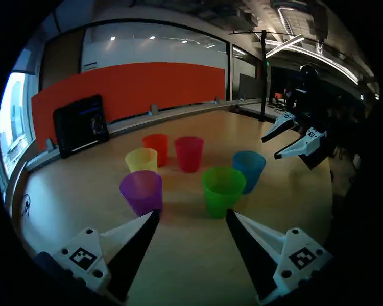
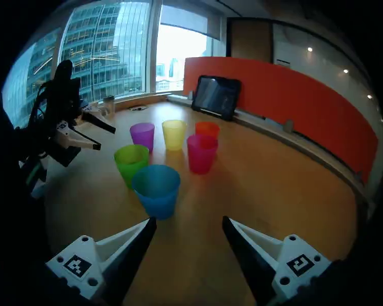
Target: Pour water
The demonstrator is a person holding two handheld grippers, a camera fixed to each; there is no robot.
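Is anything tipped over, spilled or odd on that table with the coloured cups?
Nothing stands out. The purple cup, yellow cup, orange cup, pink cup, green cup and blue cup all stand upright on the table, with no puddle visible.

Daylight floods the right gripper view through the windows [image 2: 104, 51] at eleven o'clock, blown out near twelve, leaving a sheen on the table [image 2: 273, 173]. The left gripper view is dimmer, lit by ceiling strips [image 1: 286, 45] at one o'clock, murky at three; both bow at the edges
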